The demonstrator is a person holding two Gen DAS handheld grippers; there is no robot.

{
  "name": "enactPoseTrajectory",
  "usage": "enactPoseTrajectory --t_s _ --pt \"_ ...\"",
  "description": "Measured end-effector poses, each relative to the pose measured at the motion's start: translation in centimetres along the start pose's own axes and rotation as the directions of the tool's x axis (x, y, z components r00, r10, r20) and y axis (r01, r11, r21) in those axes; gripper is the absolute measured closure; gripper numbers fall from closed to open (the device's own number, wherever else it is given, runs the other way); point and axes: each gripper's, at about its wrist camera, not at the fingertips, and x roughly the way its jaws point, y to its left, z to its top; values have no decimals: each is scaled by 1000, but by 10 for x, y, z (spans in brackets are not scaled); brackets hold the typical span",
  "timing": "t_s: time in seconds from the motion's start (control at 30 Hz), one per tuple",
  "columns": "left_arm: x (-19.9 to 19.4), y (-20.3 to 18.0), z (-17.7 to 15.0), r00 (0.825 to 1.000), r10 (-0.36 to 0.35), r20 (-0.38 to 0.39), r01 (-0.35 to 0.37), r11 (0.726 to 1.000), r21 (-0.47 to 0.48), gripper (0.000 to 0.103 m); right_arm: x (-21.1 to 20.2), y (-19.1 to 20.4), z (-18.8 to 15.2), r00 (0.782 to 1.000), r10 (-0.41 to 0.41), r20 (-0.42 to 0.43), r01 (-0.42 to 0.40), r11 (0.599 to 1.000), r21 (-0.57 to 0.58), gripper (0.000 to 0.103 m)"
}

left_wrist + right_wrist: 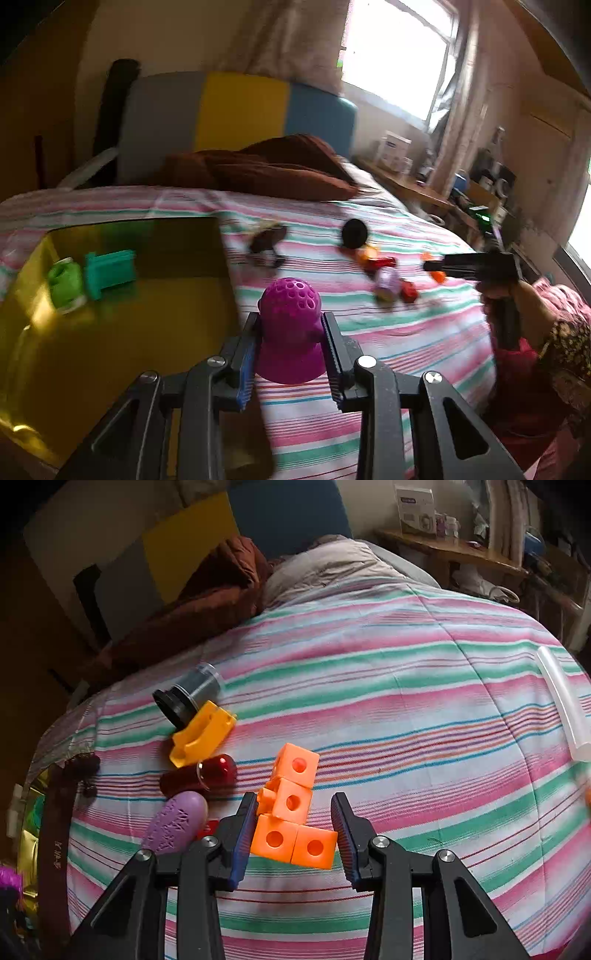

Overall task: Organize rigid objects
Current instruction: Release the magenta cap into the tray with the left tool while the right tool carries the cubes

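My left gripper is shut on a magenta perforated toy and holds it above the striped bedspread, just right of a gold tray. A green toy and a teal block lie in the tray. My right gripper is open around a cluster of orange linked cubes on the bed, with gaps on both sides. The right gripper also shows in the left wrist view.
Left of the cubes lie a purple oval piece, a dark red cylinder, a yellow clip and a black-capped clear jar. A white tube lies at the right. A brown blanket lies at the bedhead.
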Motion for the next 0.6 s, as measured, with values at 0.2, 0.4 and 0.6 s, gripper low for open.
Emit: enactPoseTrajectory --t_s 0.2,0.4,0.6 --pt "-15 57 2 994 106 -14 -107 991 -74 71 -3 8 0 1000 0 19 1 999 -34 62" --pt "-20 117 -4 975 207 -80 -218 962 -162 71 1 5 0 1000 -17 -10 17 1000 -23 62" --pt "-13 160 -11 953 263 -152 -292 930 -224 71 -13 25 -1 1000 12 -2 -12 999 -43 62"
